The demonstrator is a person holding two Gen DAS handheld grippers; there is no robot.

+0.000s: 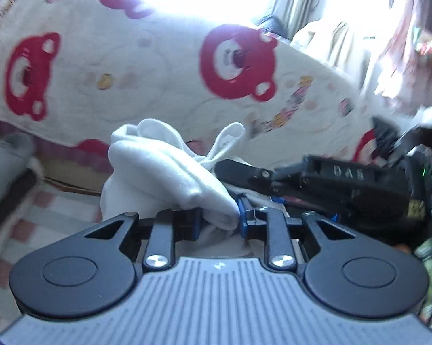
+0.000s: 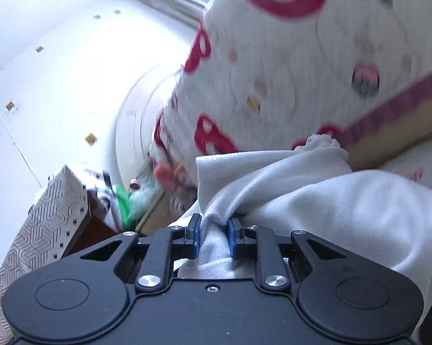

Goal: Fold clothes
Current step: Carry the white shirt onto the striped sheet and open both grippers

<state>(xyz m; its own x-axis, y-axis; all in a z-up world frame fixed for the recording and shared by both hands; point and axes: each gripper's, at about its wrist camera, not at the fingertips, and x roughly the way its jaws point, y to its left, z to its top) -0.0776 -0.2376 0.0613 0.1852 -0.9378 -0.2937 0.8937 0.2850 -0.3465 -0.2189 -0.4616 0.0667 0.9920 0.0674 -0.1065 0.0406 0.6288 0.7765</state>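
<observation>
A white fleece garment [image 1: 158, 172] is bunched between my two grippers, held up in front of a bed. My left gripper [image 1: 220, 218] is shut on a thick fold of it, the cloth filling the gap between the blue pads. My right gripper [image 2: 214, 237] is shut on another fold of the same white garment [image 2: 345, 207], which drapes away to the right. The right gripper also shows in the left wrist view [image 1: 331, 184], lying sideways just behind the cloth and close to my left gripper.
A cream blanket with red bear faces [image 1: 129, 72] covers the bed behind, also in the right wrist view [image 2: 287, 72]. A patterned box [image 2: 43, 230] and green clutter [image 2: 123, 204] stand low left. Hanging clothes [image 1: 403, 57] are at the right. A striped mat [image 1: 57, 215] lies below.
</observation>
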